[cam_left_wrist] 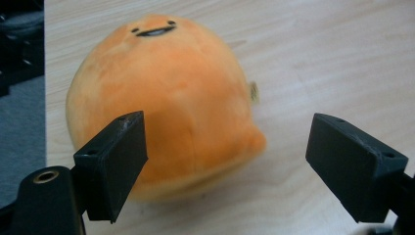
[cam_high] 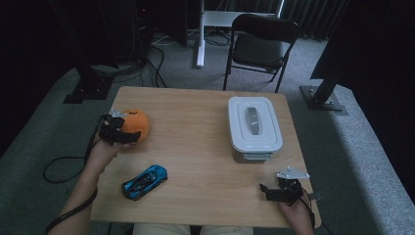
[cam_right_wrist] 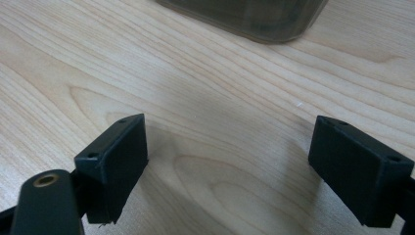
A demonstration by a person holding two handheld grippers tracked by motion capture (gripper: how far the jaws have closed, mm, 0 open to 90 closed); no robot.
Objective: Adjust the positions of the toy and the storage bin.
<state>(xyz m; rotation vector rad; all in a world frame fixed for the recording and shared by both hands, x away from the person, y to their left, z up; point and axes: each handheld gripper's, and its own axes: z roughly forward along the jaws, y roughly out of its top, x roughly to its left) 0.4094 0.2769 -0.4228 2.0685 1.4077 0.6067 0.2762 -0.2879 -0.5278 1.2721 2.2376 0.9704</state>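
An orange round plush toy (cam_high: 135,125) with a small face sits on the wooden table (cam_high: 195,142) near its left edge. My left gripper (cam_high: 123,130) is right beside it, open. In the left gripper view the plush toy (cam_left_wrist: 161,93) rests on the wood just beyond the wide-apart jaws of the left gripper (cam_left_wrist: 227,166), and neither pad presses it. My right gripper (cam_high: 268,192) hovers low near the front right corner, open, with bare wood between the jaws of the right gripper (cam_right_wrist: 227,166).
A white lidded box (cam_high: 254,125) stands at the right rear of the table; its lower edge, the box (cam_right_wrist: 249,17), lies ahead of the right gripper. A blue toy car (cam_high: 144,181) lies at front left. A black folding chair (cam_high: 262,41) stands behind the table.
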